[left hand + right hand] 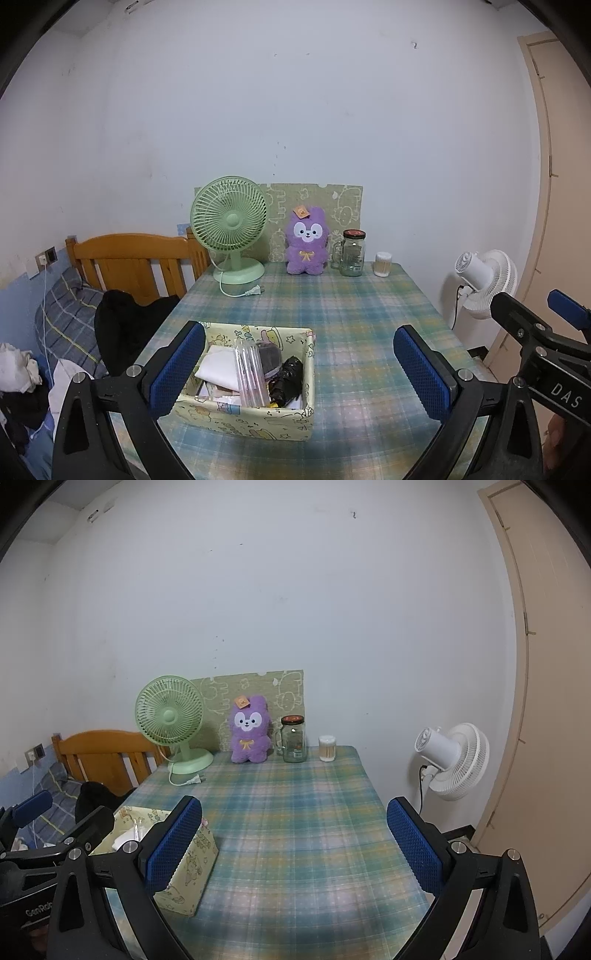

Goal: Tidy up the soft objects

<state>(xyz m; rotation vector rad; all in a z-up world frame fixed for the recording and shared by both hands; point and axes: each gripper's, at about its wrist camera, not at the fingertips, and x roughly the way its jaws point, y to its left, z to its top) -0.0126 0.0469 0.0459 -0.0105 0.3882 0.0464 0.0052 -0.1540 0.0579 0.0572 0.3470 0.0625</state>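
A purple plush bunny (pixel 307 242) (pixel 249 731) sits upright at the far edge of the plaid-covered table (pixel 354 317) (pixel 295 812), against a patterned board. A pale yellow cartoon-print storage box (pixel 258 413) (pixel 188 867) stands near the front left, holding papers, a clear tube and a black bundle. My left gripper (pixel 299 369) is open above the front of the table, its left finger beside the box. My right gripper (pixel 295 845) is open too, over bare cloth to the right of the box. Neither holds anything.
A green desk fan (pixel 231 229) (pixel 170 720) with a loose plug stands left of the plush. A glass jar (pixel 352 253) (pixel 294 740) and a cotton-swab tub (pixel 382 264) (pixel 327 748) stand on its right. A white floor fan (pixel 452 760), a door, and a bed with clothes (pixel 122 325) flank the table.
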